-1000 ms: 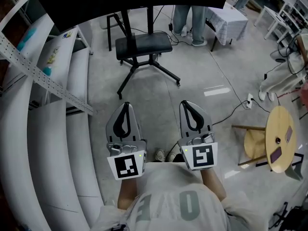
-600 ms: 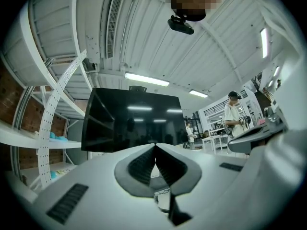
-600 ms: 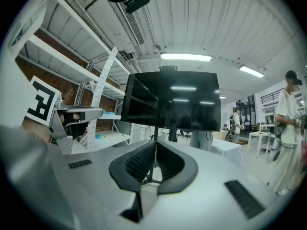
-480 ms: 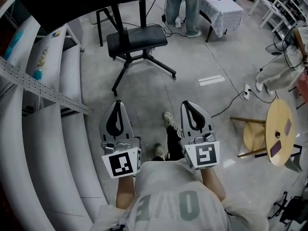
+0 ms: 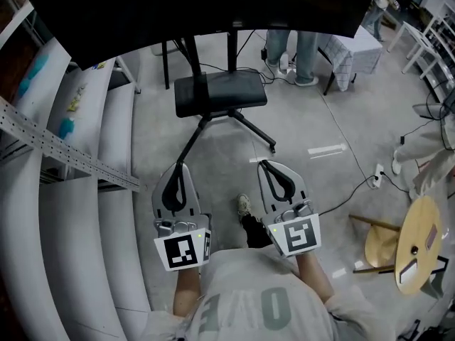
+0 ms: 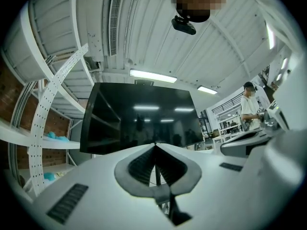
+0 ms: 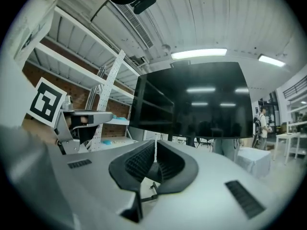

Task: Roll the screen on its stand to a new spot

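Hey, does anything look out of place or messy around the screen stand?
Nothing is spilled or broken. A loose cable trails across the floor from a power strip; it might snag the stand if rolled that way.

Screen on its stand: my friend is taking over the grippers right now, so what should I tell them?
Left gripper: jaws shut, empty.
Right gripper: jaws shut, empty.
Screen on its stand: straight ahead of both grippers; neither touches it.
Done: nothing that shows; no hold on the stand.
Left: push or take hold of the stand and roll it to the new spot. Probably best to steer clear of the white power strip on the floor to the right.
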